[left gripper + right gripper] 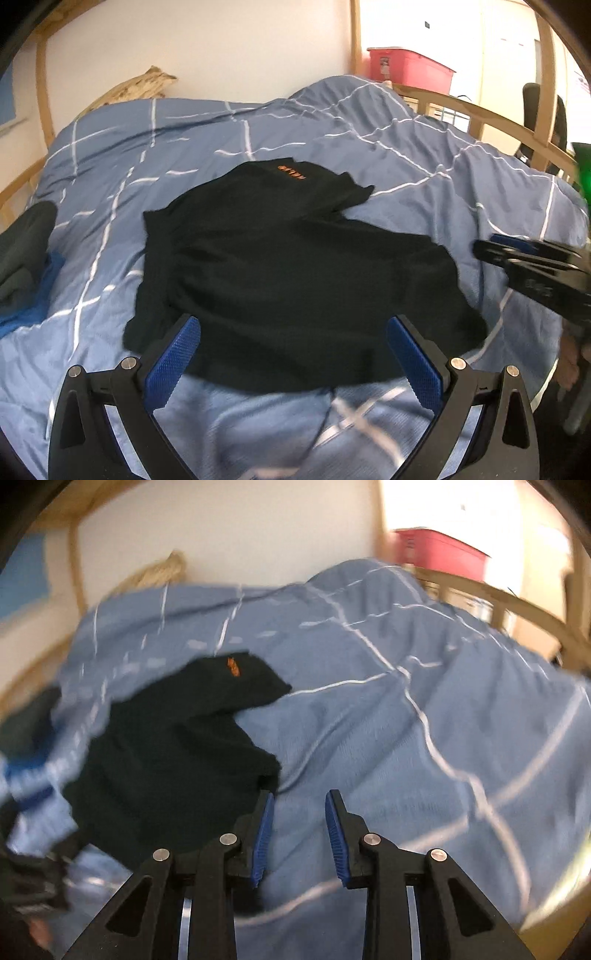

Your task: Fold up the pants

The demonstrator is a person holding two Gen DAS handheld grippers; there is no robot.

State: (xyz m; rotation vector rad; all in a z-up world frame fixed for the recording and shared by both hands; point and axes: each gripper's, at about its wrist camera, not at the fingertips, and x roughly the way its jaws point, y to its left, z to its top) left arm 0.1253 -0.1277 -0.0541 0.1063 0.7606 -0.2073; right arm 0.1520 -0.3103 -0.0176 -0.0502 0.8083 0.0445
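Presently: black pants (288,266) on bed (424,155). Left gripper (293,363) released, right gripper (300,836) half-parted, both empty. You pinch the six-o'clock hem evenly.

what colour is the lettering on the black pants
Orange, on the black pants; the lettering shows best in the left wrist view.

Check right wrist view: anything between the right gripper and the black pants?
Nothing. In the right wrist view only bare blue duvet shows ahead of the open right gripper; the black pants edge sits just beside its left finger.
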